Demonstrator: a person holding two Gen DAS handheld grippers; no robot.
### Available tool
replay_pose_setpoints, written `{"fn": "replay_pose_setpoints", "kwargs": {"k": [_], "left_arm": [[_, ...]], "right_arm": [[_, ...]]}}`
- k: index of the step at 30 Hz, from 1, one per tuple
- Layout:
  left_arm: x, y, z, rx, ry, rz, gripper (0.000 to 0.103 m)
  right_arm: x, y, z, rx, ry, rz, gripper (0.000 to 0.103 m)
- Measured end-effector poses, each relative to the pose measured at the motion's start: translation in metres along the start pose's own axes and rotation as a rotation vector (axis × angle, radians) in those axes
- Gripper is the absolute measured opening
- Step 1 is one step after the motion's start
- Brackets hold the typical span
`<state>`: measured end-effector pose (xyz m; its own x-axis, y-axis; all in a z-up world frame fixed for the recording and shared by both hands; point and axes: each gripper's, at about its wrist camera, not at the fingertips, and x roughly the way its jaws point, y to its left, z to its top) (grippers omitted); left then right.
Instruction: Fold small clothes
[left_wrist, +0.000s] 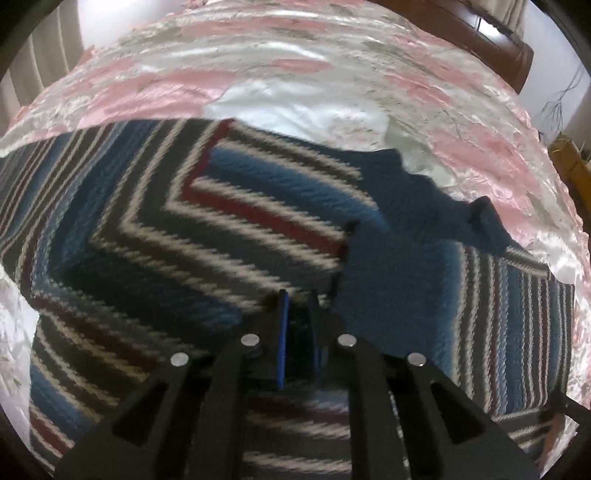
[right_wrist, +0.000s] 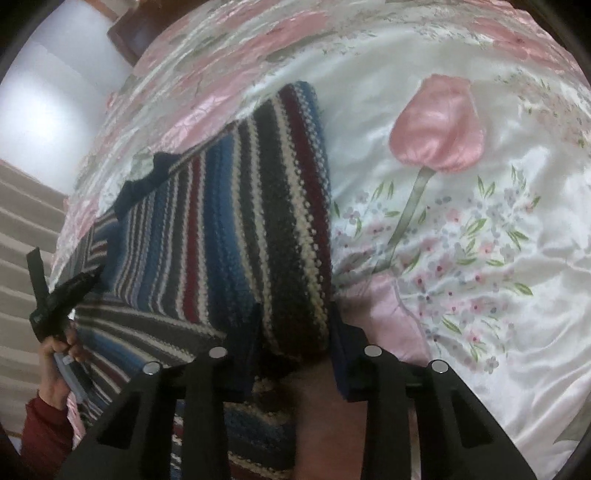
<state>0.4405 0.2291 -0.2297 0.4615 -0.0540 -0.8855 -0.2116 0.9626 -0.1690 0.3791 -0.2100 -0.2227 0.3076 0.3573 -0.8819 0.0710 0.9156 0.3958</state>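
A striped knit sweater (left_wrist: 221, 221) in blue, grey, white and maroon lies on the bed and fills most of the left wrist view. Its plain blue collar part (left_wrist: 399, 258) sits right of centre. My left gripper (left_wrist: 298, 297) is shut on sweater fabric, with dark knit between its narrow fingers. In the right wrist view a thick folded edge of the sweater (right_wrist: 236, 221) runs up from my right gripper (right_wrist: 295, 317), whose fingers are shut on it. The left gripper (right_wrist: 48, 295) also shows at that view's left edge, held by a hand (right_wrist: 55, 354) in a red sleeve.
The pink and white floral satin bedspread (right_wrist: 461, 240) spreads wide to the right of the sweater and beyond it (left_wrist: 295, 55). A brown wooden headboard (left_wrist: 480, 37) stands at the far end. Curtains (left_wrist: 48, 55) hang at the left, and a yellow object (left_wrist: 569, 162) sits off the bed's right side.
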Motion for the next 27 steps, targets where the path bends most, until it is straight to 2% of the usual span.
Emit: {"fn": "replay_pose_setpoints", "kwargs": {"k": [3, 5, 6, 7, 9, 10, 14, 18, 23, 27], "left_arm": [[-0.016, 0.012, 0.001, -0.012, -0.016, 0.032, 0.014], [-0.035, 0.012, 0.005, -0.021, -0.060, 0.003, 0.019], [-0.042, 0.007, 0.007, -0.009, -0.070, -0.007, 0.021], [-0.050, -0.005, 0.010, 0.018, -0.081, -0.027, 0.024], [-0.054, -0.028, 0.010, 0.053, -0.079, -0.092, 0.038], [-0.052, -0.039, 0.010, 0.063, -0.061, -0.120, 0.039], [-0.027, -0.073, -0.001, 0.108, 0.017, -0.149, 0.039], [0.008, -0.080, -0.011, 0.144, 0.102, -0.089, 0.037], [0.020, -0.074, -0.013, 0.176, 0.099, -0.101, 0.038], [0.015, -0.068, -0.007, 0.159, 0.117, -0.129, 0.037]], "right_arm": [[-0.012, 0.010, 0.001, -0.021, -0.002, -0.033, 0.045], [-0.028, 0.024, 0.002, -0.089, -0.066, -0.095, 0.047], [-0.036, 0.033, 0.003, -0.122, -0.103, -0.117, 0.051], [-0.041, 0.041, 0.005, -0.139, -0.120, -0.114, 0.053], [-0.041, 0.054, 0.011, -0.151, -0.122, -0.079, 0.053], [-0.037, 0.060, 0.014, -0.152, -0.115, -0.065, 0.053], [-0.006, 0.070, 0.021, -0.151, -0.051, -0.106, 0.053], [0.015, 0.067, 0.018, -0.150, -0.022, -0.149, 0.052], [0.024, 0.064, 0.011, -0.170, -0.033, -0.164, 0.055], [0.015, 0.071, 0.016, -0.113, -0.022, -0.159, 0.061]]}}
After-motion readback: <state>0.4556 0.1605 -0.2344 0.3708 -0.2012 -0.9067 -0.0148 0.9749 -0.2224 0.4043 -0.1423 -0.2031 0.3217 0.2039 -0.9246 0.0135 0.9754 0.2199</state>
